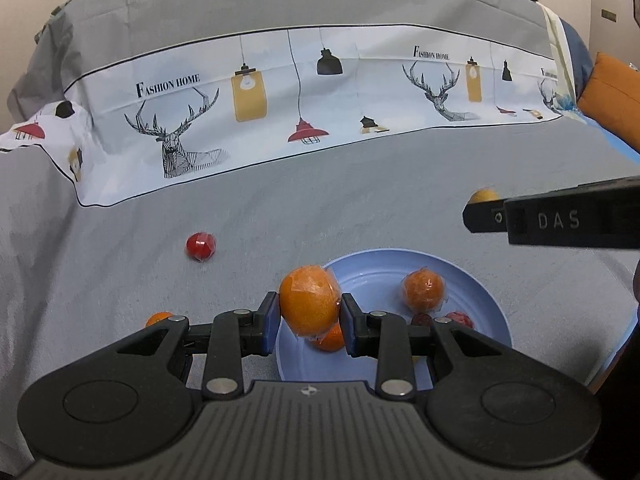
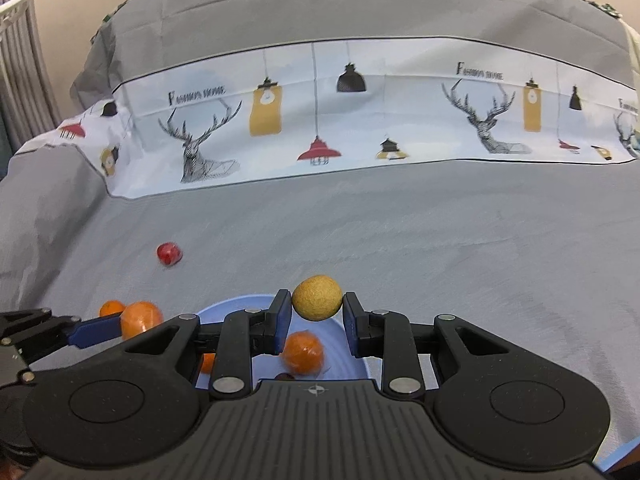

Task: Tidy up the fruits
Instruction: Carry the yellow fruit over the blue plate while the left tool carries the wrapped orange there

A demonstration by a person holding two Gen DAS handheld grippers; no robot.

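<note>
I am mid-gathering, loading fruit onto the blue plate [image 1: 492,300], which sits near me on the grey bedcover [image 1: 360,208]. My left gripper [image 1: 307,316] is clamped on a wrapped orange [image 1: 308,300] over the plate's left rim; my right gripper [image 2: 316,314] is clamped on a small tan fruit [image 2: 317,297] above the plate's far edge. Another wrapped orange [image 1: 423,289] and some small red fruits already lie in the plate. Next I judge both loads need lowering and releasing inside the rim. A red fruit [image 1: 201,246] waits far left.
</note>
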